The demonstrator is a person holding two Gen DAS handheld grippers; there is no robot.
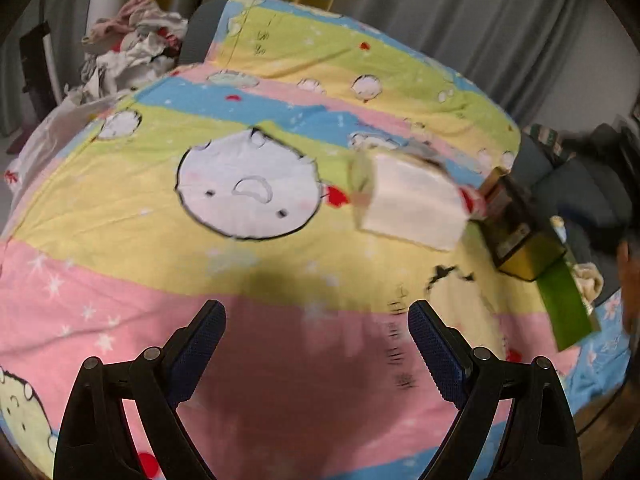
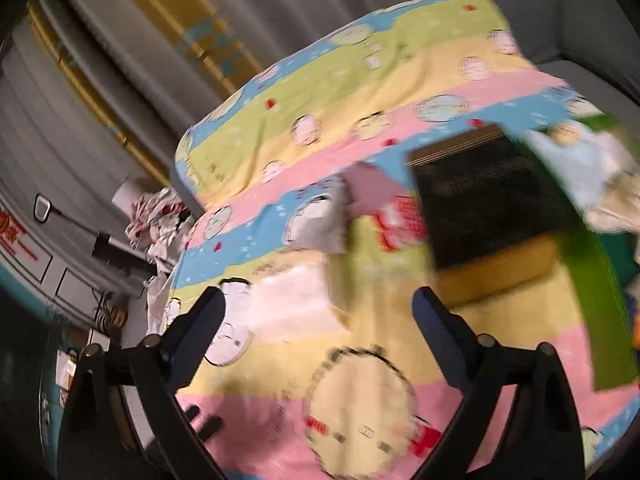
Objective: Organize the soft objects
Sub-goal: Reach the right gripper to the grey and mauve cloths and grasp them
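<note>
both grippers are empty right now. left gripper [image 1: 316,320] has its jaws spread wide over the pink stripe of the quilt [image 1: 120,208], nothing between them, and the right gripper [image 2: 318,310] is the same, wide open over the yellow part.

using the box [image 1: 516,236] as the marker: the folded white cloth [image 1: 412,204] lies on the quilt just beside it, on the side toward the big cartoon face. from the left jaws it's ahead and off to the right, well apart. in the right view it's too blurred to pin down, just a white smear ahead of the jaws, so i can't tell which hand is nearer. its long side looks to run roughly across the left view, tilted a bit.

way past the box, off the far corner of the bed, there's a clothes pile [image 1: 132,44].
</note>
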